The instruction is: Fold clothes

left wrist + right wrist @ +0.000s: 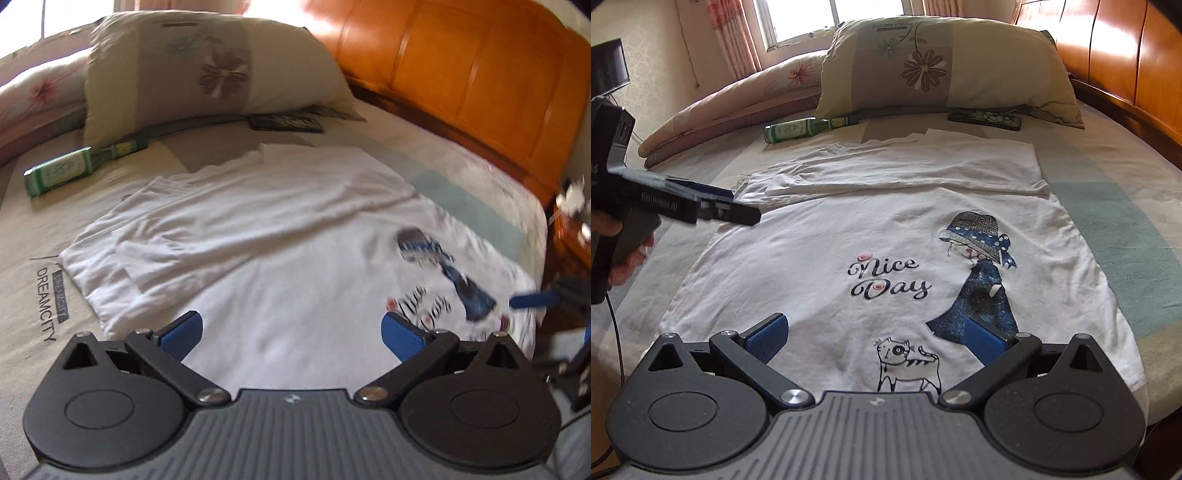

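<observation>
Across the middle of the bed (1126, 177) lies your white T-shirt (820, 236), print side up, with "Nice Day" lettering (886, 278), a girl in a blue dress and dotted hat (982, 280) and a small cat (908, 363) near the hem closest to you. Its far part is already folded over into a narrow band (905, 173) lying across the width of the shirt.

Your right claw (875, 338) hovers above the hem end of the shirt, its blue pads (768, 334) spread wide with nothing between them. Your left claw (291, 338) is likewise spread wide and empty over plain white cloth at the shirt's side; in the right wrist view you can see it reaching in from the left edge, your hand (620, 251) wrapped round its grip.

Beyond the shirt, a green bottle (809, 129) lies on its side on the bedspread, just in front of a flowered pillow (942, 66). A dark flat object (984, 120) rests at the pillow's foot; what it is cannot be made out. A folded pink quilt (738, 99) sits left of the pillow, and an orange wooden headboard (1126, 62) runs along the right.
</observation>
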Motion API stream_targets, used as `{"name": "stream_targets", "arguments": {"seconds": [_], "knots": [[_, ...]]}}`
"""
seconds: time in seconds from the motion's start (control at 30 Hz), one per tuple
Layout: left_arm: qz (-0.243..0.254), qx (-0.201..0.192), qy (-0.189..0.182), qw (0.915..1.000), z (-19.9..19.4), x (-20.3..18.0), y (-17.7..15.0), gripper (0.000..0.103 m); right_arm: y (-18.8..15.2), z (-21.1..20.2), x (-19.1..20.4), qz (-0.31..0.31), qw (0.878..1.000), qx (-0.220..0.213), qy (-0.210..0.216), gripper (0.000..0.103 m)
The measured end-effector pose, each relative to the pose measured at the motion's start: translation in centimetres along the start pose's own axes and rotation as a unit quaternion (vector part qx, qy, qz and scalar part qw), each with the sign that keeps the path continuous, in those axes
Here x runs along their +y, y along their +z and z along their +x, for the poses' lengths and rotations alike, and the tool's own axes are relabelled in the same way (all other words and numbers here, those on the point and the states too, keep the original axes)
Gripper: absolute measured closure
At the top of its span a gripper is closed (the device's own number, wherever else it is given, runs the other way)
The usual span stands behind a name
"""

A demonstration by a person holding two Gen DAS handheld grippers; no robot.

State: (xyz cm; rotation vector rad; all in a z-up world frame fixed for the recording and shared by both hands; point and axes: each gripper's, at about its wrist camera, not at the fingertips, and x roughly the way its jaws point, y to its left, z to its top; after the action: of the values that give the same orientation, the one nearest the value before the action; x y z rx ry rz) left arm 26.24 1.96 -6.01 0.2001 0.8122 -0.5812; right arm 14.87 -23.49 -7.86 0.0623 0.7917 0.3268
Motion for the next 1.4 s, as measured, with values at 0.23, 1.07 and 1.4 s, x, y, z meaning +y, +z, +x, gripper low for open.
{"name": "stream_targets", "arguments": {"seconds": [0.23,1.07,1.4], "knots": [[0.017,0.046,0.016,0.9987,1.1,-5.1,-5.2,0.001,-2.4,-2.4,-0.9,0.014,1.0,0.009,-0.012,0.0],[0.013,0.006,0.074,0.9971,-2.9,-11.3,-11.3,0.001,-5.0,-7.5,-4.2,0.044,0.998,-0.035,-0.022,0.0],[0.007,0.01,0.091,0.9958,-1.6,-12.7,-10.8,0.001,-5.4,-7.7,-3.9,0.029,0.999,-0.034,-0.021,0.0]]}}
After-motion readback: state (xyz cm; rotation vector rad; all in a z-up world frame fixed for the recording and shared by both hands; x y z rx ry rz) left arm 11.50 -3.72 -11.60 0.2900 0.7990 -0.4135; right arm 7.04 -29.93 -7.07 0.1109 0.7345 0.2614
